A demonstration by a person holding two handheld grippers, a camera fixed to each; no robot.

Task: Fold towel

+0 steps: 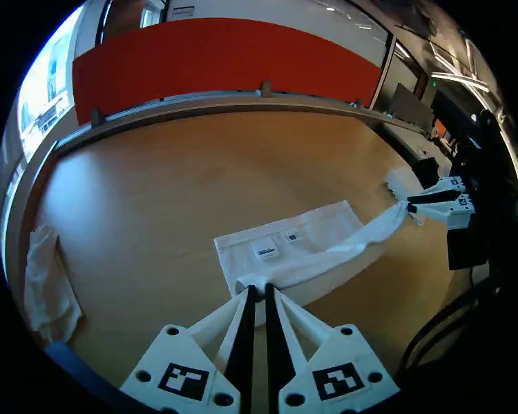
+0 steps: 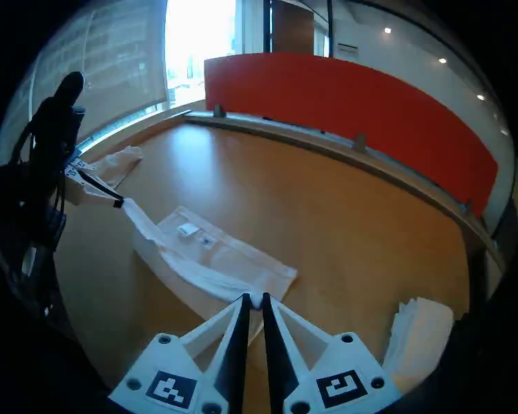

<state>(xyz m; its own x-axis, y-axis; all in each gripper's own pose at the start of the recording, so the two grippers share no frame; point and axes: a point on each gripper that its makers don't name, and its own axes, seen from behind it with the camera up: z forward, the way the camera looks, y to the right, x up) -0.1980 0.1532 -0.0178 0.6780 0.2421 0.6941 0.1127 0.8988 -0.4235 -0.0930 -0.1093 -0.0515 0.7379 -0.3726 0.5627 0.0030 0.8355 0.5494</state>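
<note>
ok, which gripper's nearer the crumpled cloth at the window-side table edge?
Left. The left gripper, pinching one end of the towel, has the crumpled cloth just beside it; the right gripper holds the towel's other end, farther away.

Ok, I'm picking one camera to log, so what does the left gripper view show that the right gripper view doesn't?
Left gripper view: left gripper close up, right gripper far off, crumpled cloth alongside. Right gripper view: the reverse, folded white stack alongside. Shared: towel pinched at both ends, wooden table, red partition.
</note>
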